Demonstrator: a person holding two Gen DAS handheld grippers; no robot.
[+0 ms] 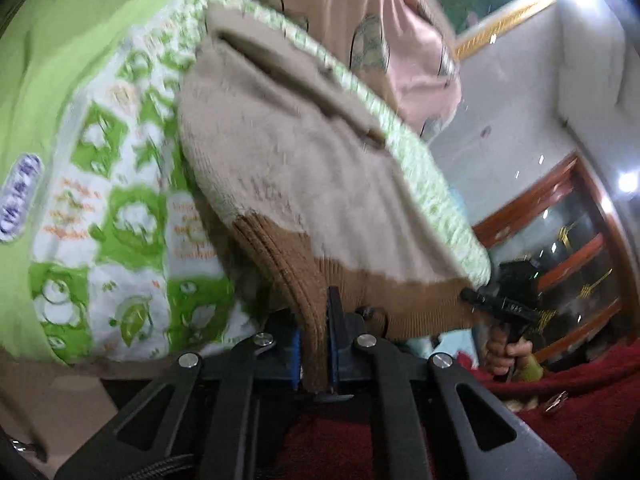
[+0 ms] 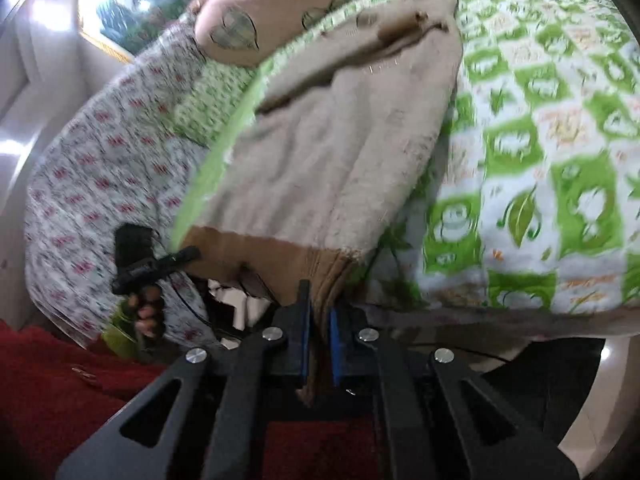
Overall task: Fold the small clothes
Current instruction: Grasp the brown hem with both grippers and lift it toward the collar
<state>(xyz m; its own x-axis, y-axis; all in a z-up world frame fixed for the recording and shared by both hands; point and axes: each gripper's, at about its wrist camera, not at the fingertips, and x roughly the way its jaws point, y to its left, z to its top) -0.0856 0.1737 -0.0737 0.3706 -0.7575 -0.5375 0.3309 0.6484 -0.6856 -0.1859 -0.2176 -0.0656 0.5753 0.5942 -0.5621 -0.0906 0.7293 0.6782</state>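
both grippers clamp the sweater's brown hem, at the bed's near edge.
left gripper (image 1: pixel 320 320) & right gripper (image 2: pixel 318 320) pinch opposite hem ends; beige sweater (image 1: pixel 304 152) lies flat on green-white bedsheet (image 1: pixel 120 184).

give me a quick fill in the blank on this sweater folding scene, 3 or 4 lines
1. Both grippers are shut on the sweater's ribbed ____ hem.
2. The sweater lies on a bedsheet printed in white and ____.
3. The pillow beyond the sweater is ____ in colour.
4. The carpet below the bed is ____.

Missing words: brown; green; pink; red
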